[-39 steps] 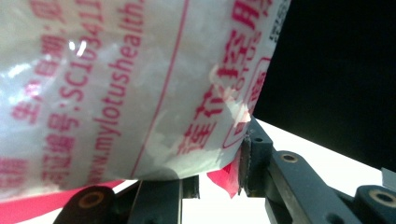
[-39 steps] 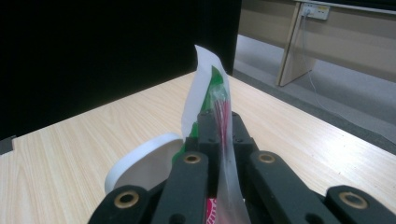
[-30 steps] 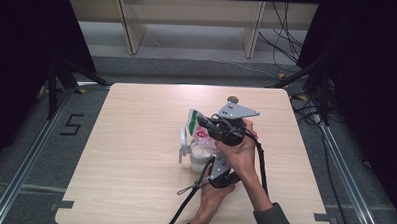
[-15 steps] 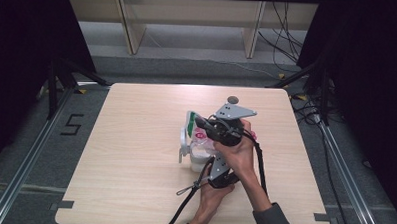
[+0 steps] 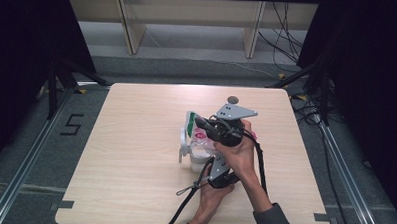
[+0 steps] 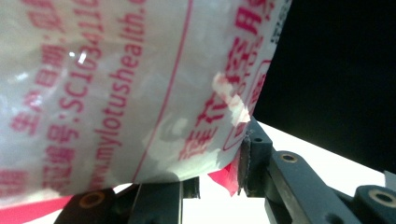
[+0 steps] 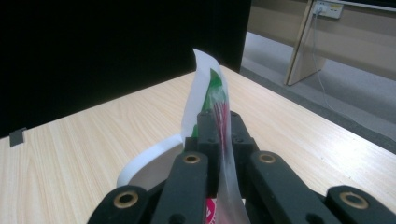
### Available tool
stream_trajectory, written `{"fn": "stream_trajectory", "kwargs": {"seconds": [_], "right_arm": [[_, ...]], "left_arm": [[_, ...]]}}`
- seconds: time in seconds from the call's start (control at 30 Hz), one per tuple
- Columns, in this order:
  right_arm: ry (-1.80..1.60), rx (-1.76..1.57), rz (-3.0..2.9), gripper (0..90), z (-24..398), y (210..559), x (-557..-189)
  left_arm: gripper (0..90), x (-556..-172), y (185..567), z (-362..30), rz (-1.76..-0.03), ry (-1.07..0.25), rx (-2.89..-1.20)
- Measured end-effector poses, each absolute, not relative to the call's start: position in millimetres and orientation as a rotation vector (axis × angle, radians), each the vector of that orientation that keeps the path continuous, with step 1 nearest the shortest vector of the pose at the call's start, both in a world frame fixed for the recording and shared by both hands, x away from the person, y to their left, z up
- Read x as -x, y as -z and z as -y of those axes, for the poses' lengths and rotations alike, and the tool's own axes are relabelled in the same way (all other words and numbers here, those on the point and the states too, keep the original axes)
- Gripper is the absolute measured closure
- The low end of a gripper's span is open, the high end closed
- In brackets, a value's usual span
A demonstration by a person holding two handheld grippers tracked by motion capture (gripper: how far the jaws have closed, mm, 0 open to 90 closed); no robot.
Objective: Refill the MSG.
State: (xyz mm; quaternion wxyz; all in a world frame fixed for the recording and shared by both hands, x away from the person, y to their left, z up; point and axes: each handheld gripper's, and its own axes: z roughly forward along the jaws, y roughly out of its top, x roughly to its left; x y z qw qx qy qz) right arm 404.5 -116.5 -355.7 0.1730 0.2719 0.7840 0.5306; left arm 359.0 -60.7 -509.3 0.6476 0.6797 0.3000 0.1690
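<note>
Printed plastic bag (image 5: 198,137) sits mid-table, nearer the right edge, over a white cup (image 5: 194,154). Right gripper (image 7: 215,122) is clenched on the bag's thin top flap, left gripper (image 6: 212,179) clamps its lower body. Film looks light, floppy, slippery and tearable, so grip seams or edges.

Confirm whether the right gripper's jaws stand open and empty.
No: in the right gripper view the right gripper is shut on the bag's thin top edge.

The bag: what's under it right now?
Under the bag stands a white cup on the table, its rim curving below the right gripper. The bag and both hands cover the cup's inside, so its contents cannot be seen.
</note>
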Motion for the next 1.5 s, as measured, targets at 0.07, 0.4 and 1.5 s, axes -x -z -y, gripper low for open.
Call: {"fn": "stream_trajectory", "kwargs": {"seconds": [0.07, 0.4, 1.5], "right_arm": [[-1.510, -0.768, -2.224, 88.1, 116.1, 356.5, -405.5], [-1.512, -0.789, -2.229, 88.1, 116.1, 356.2, -404.0], [-1.501, -0.745, -2.232, 88.1, 116.2, 356.1, -407.4]], "left_arm": [[72.9, -359.1, 509.2, 60.2, -0.680, -0.386, -1.548], [72.8, -359.2, 509.4, 60.3, -0.683, -0.382, -1.549], [72.8, -358.2, 509.9, 62.5, -0.665, -0.387, -1.536]]}}
